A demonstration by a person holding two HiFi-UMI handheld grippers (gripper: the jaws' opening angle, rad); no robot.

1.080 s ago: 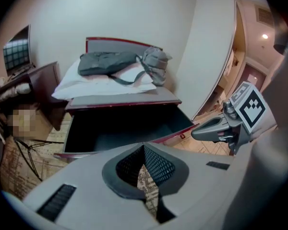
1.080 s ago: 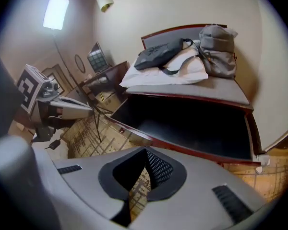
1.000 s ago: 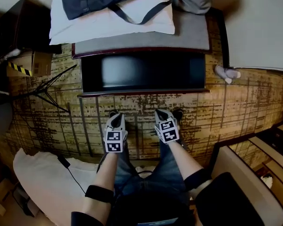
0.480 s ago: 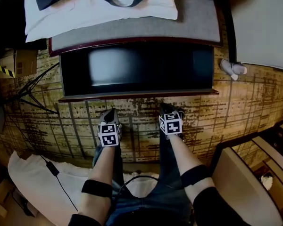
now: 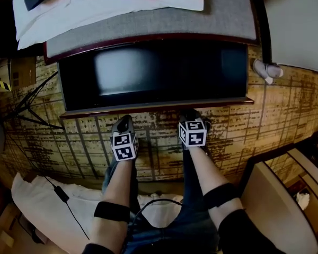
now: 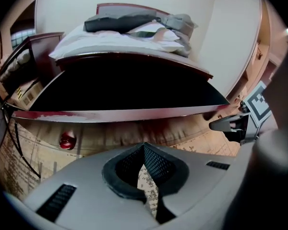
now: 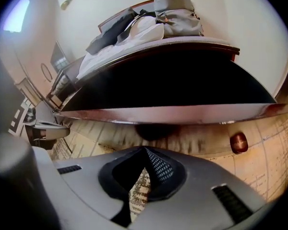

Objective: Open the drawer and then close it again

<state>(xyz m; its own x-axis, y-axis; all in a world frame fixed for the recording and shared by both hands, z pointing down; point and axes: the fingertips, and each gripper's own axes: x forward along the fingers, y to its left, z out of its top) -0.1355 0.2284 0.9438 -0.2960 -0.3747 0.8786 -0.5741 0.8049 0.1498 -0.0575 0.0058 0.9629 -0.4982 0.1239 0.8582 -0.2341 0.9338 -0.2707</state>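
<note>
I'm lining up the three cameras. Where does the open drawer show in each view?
Head view: the drawer fills the upper centre.
Left gripper view: the drawer spans the middle.
Right gripper view: the drawer spans the middle too.
Shared landmark: the white pillow, above it in each.
</note>
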